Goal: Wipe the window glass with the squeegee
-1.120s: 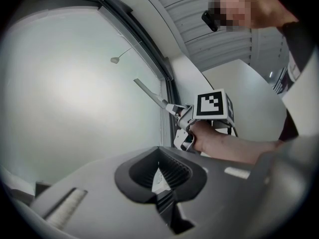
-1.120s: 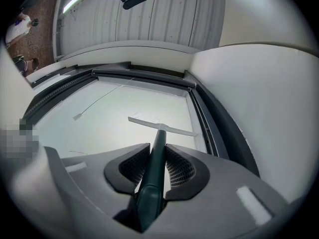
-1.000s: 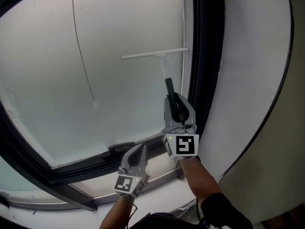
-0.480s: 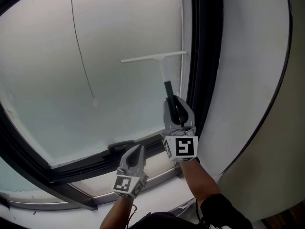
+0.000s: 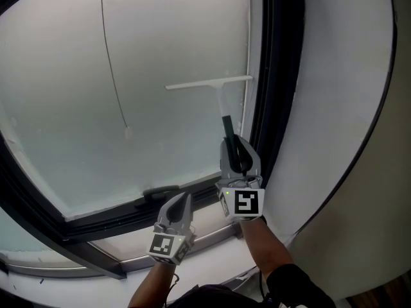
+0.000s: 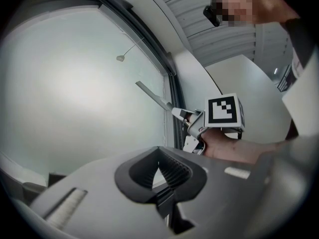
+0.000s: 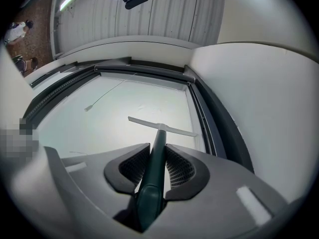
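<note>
The big window glass (image 5: 96,108) fills your view. Your right gripper (image 5: 236,147) squeezes tight on the squeegee (image 5: 223,101) handle, so its white blade lies flat on the glass, far right by the dark frame (image 5: 275,76). Your left gripper (image 5: 182,203) waits low, closed on nothing.

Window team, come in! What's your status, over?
Right gripper shut on squeegee handle. Left gripper shut, empty, held low. Blade on window glass, beside right frame. Thin cord hangs left of blade.
</note>
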A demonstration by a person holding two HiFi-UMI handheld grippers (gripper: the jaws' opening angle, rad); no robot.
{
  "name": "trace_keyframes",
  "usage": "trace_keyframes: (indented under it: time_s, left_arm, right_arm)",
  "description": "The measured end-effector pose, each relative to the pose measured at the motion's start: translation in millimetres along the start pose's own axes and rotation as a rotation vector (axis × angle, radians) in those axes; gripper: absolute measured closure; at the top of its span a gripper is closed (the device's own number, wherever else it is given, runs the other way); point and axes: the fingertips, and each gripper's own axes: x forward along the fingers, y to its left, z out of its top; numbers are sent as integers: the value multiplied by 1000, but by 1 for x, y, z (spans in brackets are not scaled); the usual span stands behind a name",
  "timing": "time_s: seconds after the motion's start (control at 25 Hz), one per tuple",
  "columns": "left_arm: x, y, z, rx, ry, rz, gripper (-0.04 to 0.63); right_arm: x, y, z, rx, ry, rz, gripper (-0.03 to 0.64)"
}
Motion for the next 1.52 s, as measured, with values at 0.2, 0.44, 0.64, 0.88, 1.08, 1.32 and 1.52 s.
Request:
trace_keyframes:
  time_s: [0.2, 0.44, 0.64, 0.88, 1.08, 1.32, 1.52]
  left_arm:
    - [-2, 0, 2, -3, 3, 10, 597]
    - [-5, 1, -1, -3, 10, 18, 597]
    - [-6, 2, -10, 6, 22, 17, 597]
    - [-8, 0, -16, -9, 33, 21, 597]
    - [-7, -2, -12, -25, 27, 24, 597]
    - [-11, 0, -24, -12, 43, 17, 597]
    - [-12, -1, -18, -29, 41, 35, 597]
  right_arm:
    - [-3, 1, -5, -3, 19, 1, 518]
    - [-12, 3, -13, -10, 33, -1, 518]
    - [-16, 3, -18, -17, 49, 7, 518]
    - [-25, 4, -25, -16, 64, 13, 518]
    - [-29, 7, -29, -26, 67, 15, 518]
    - [-36, 8, -40, -12, 105, 4, 518]
    - [-36, 10, -36, -7, 82, 5, 518]
